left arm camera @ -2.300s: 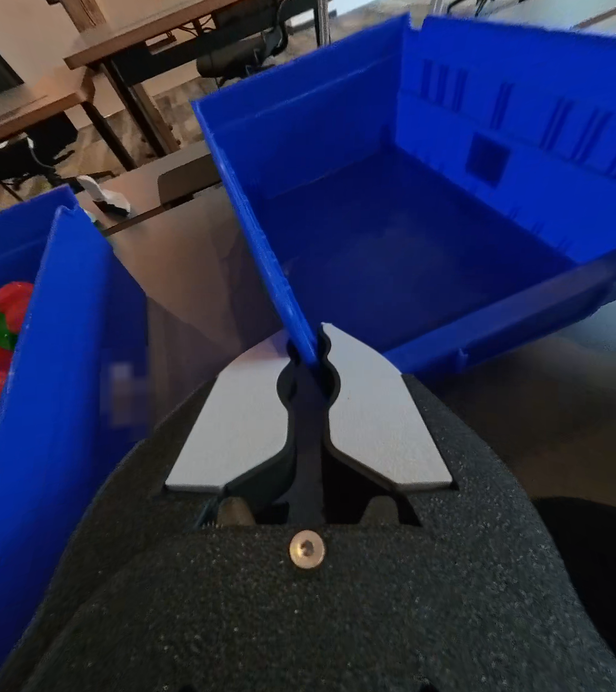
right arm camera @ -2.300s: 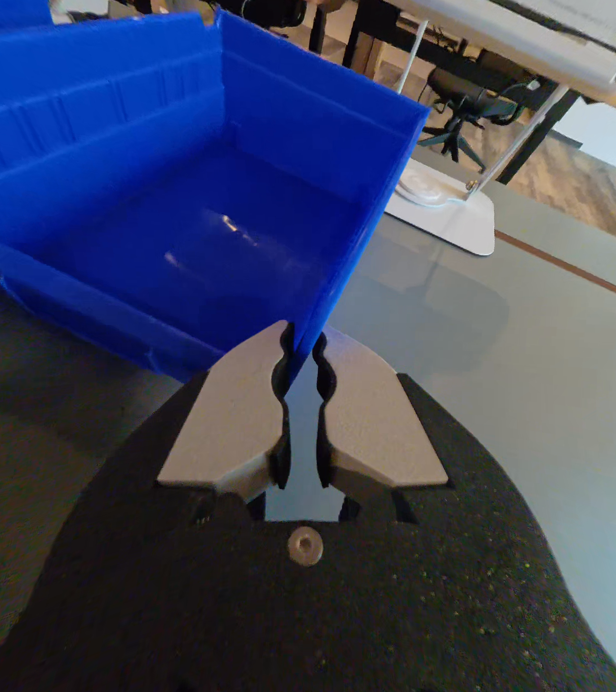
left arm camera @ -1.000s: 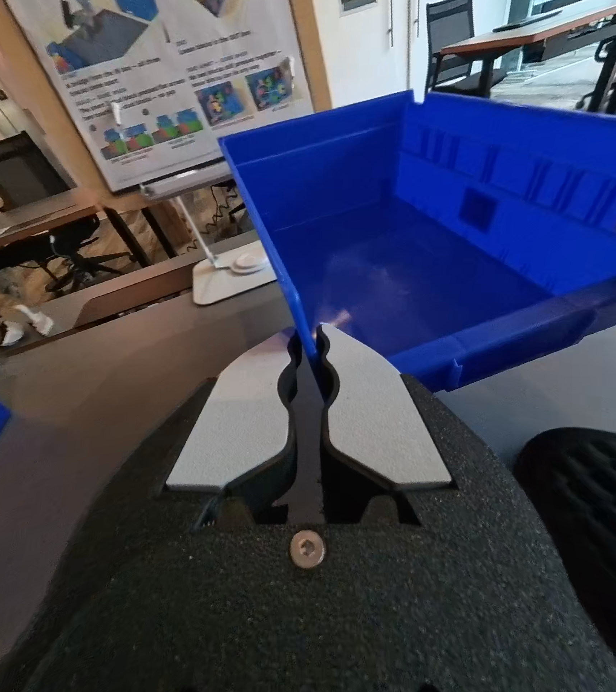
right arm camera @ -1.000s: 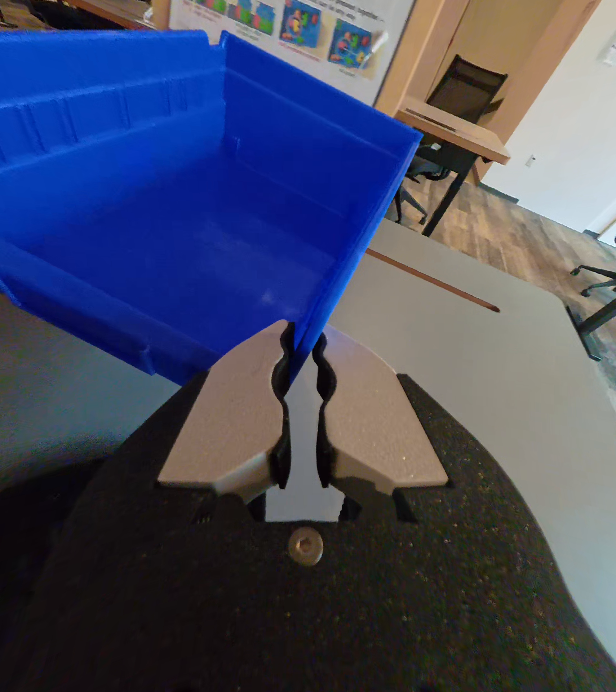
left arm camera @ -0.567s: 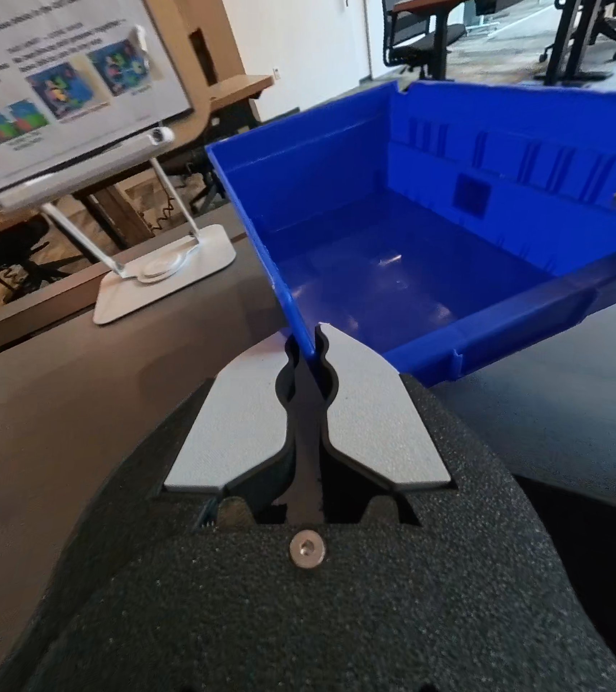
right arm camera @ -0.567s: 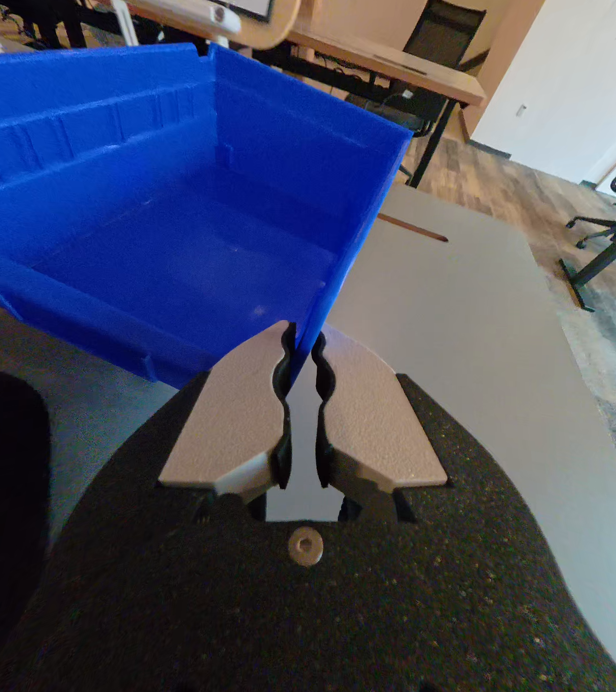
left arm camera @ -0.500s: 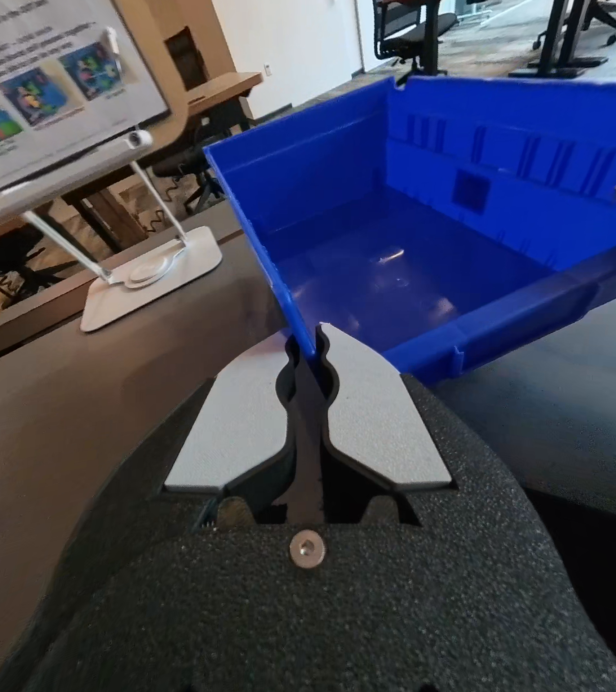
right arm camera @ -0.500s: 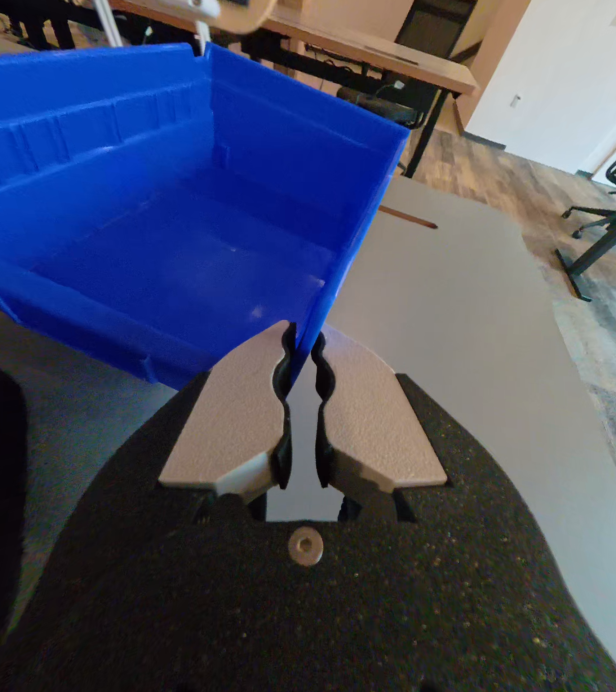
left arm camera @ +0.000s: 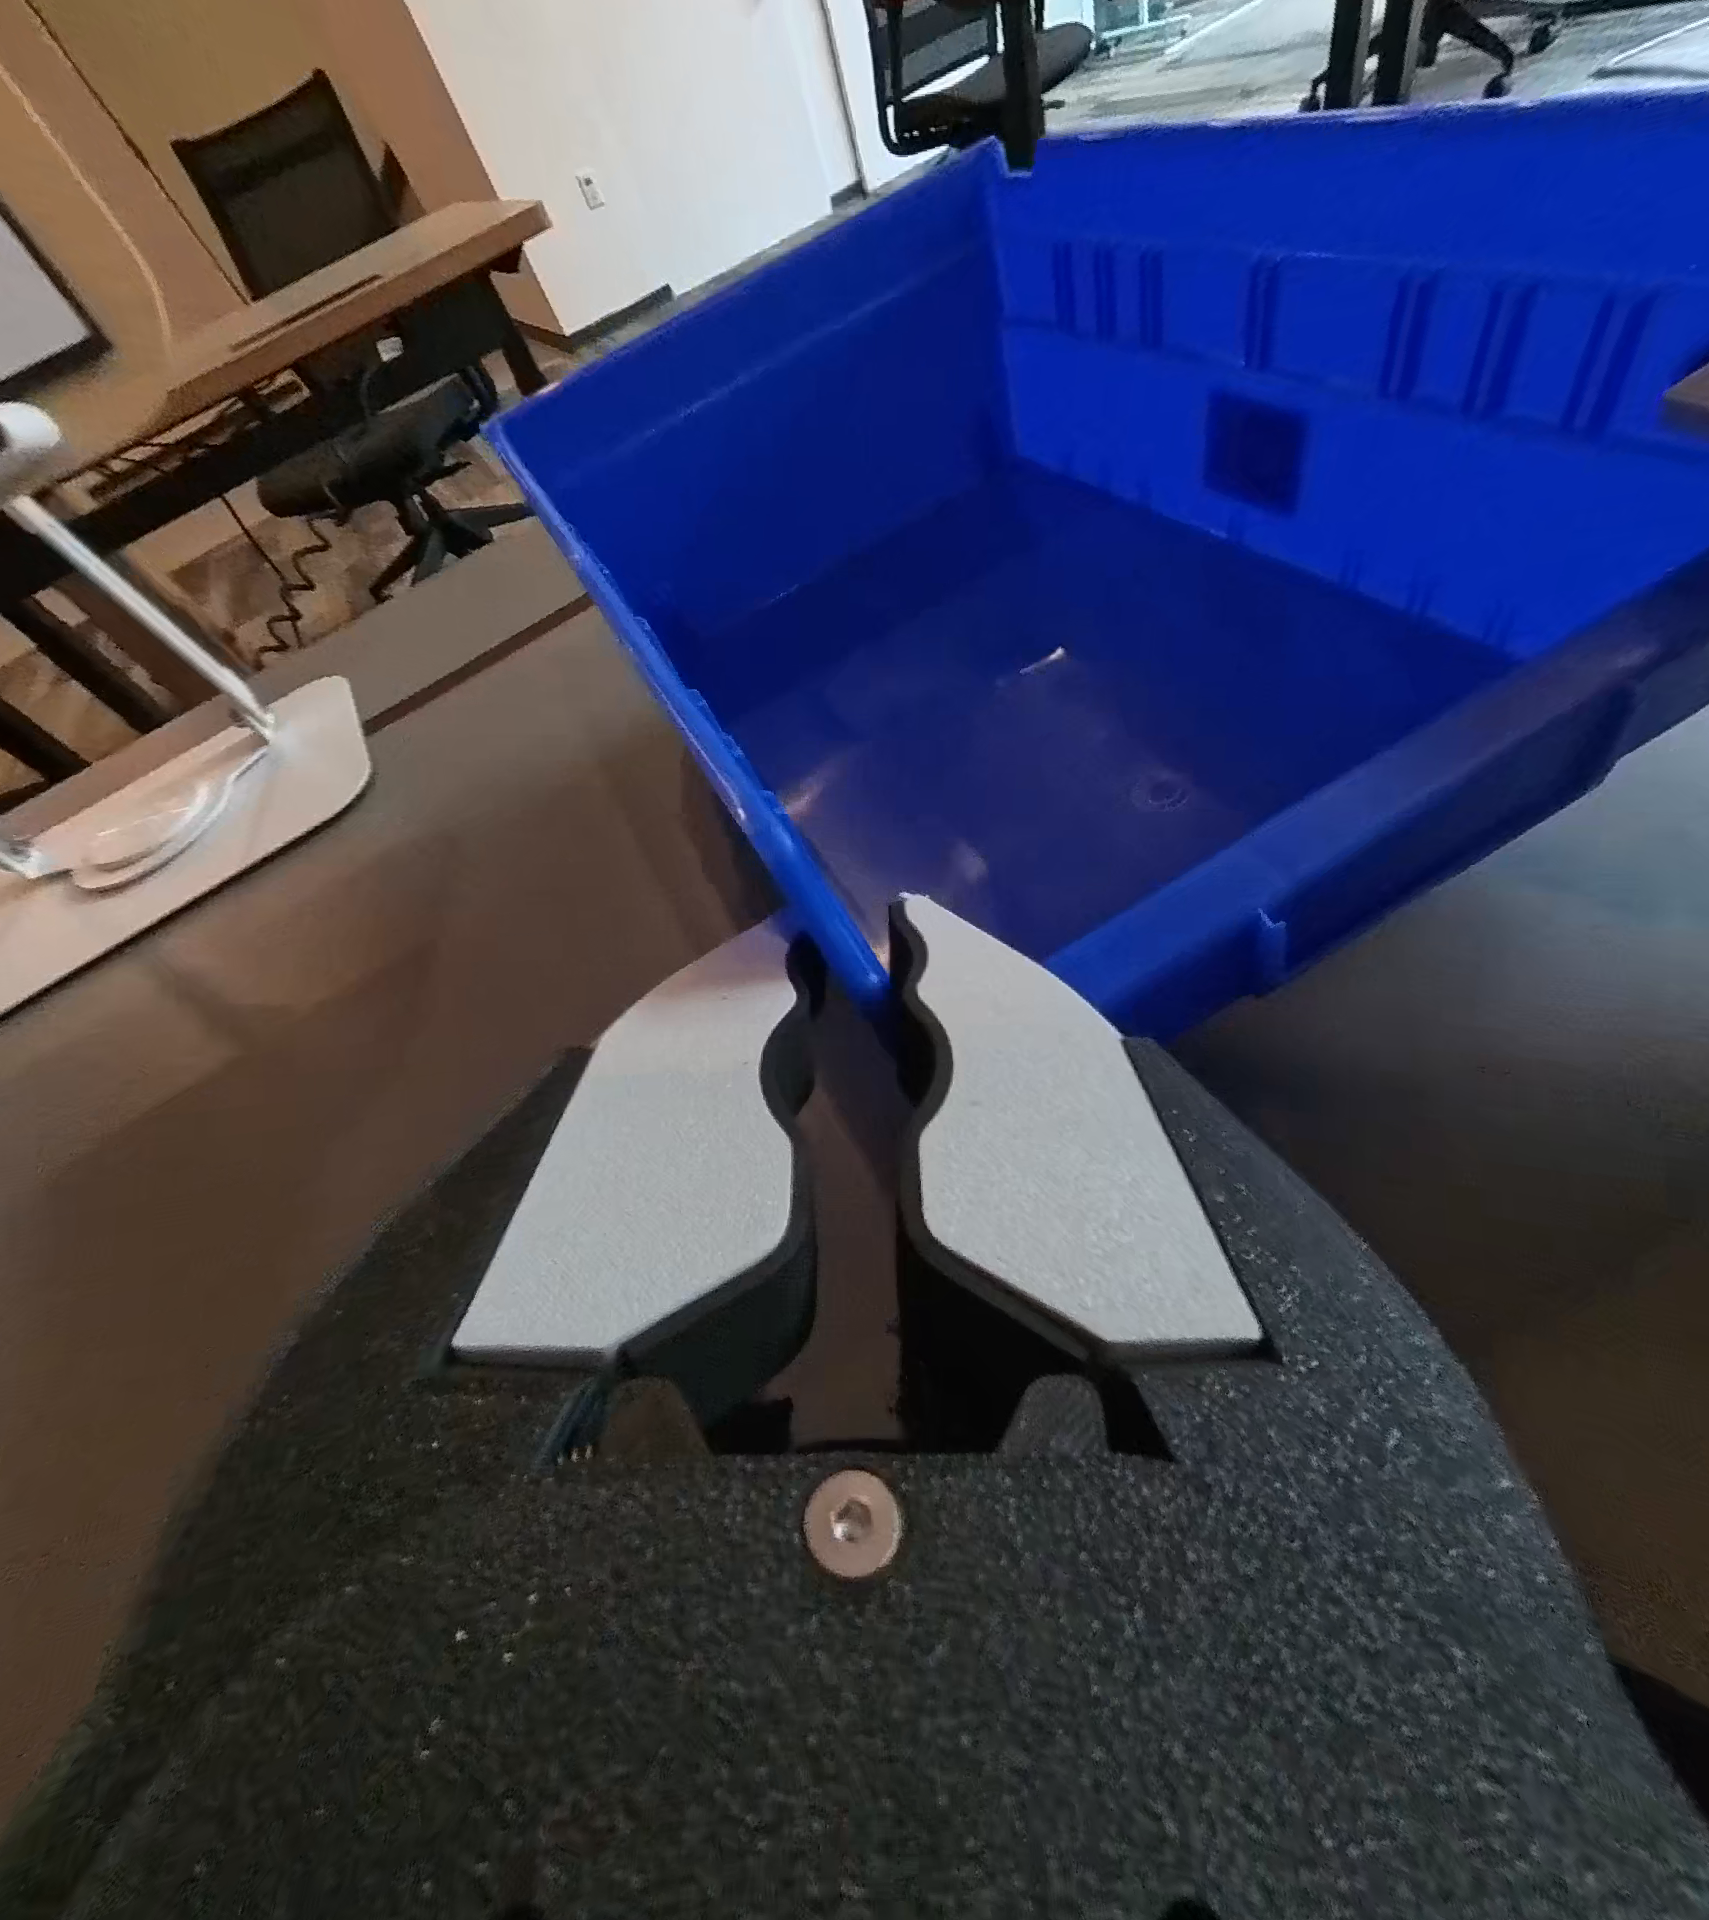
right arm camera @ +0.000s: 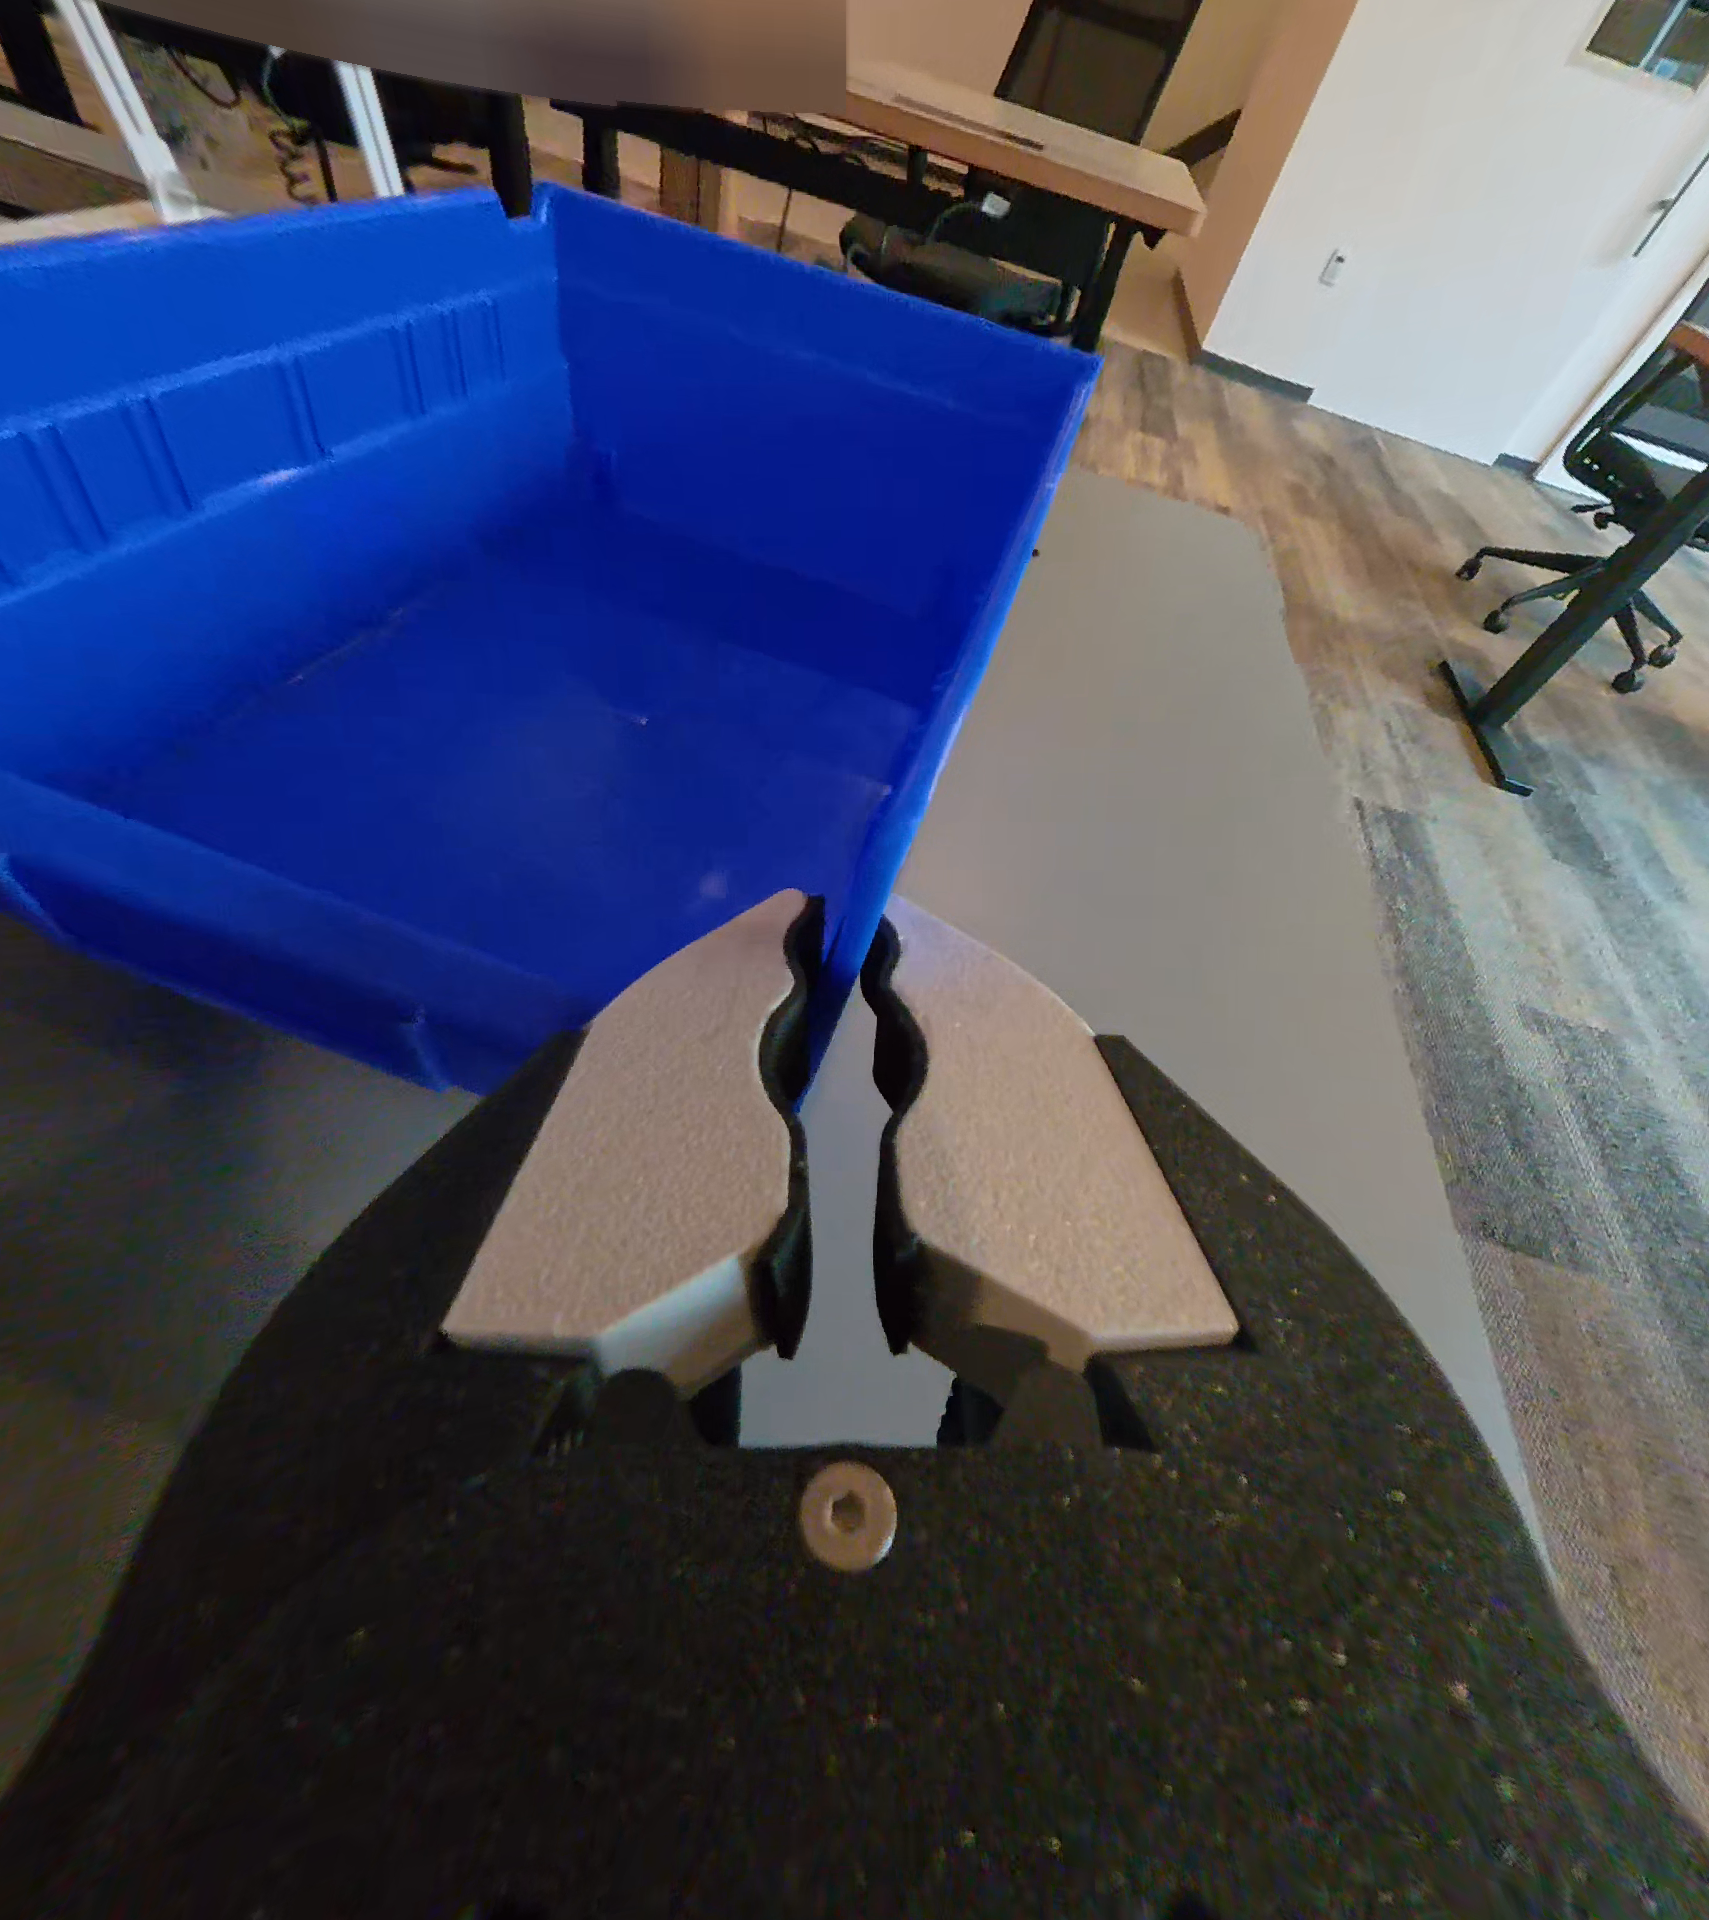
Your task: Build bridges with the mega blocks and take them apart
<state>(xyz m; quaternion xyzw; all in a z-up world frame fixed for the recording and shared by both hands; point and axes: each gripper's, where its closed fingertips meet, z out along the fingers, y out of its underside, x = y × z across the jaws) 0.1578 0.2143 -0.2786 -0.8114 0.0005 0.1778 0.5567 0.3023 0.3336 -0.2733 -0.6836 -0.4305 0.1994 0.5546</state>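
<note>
Fingers (left arm camera: 1037,1101) of the left gripper (left arm camera: 855,966) are closed on the left side wall of a blue bin (left arm camera: 1120,582), pinching its thin rim near the front corner. Fingers (right arm camera: 663,1122) of the right gripper (right arm camera: 834,956) are closed in the same way on the bin's right side wall, also near the front corner. Held between the two grippers, the bin is tilted, with its low front lip toward them and its ribbed back wall beyond. Its floor is bare apart from light reflections; no mega blocks show in either view. Below and around the bin lies a grey-brown table (left arm camera: 206,1143); whether the bin's underside touches it cannot be told. On the table to the left, well apart from the bin, rests a flat white stand base (left arm camera: 154,862) with a slanting metal rod rising from it. Beyond the table stand wooden desks (right arm camera: 1026,166) and black office chairs (right arm camera: 1660,520) on a wood-patterned floor (right arm camera: 1556,935).
</note>
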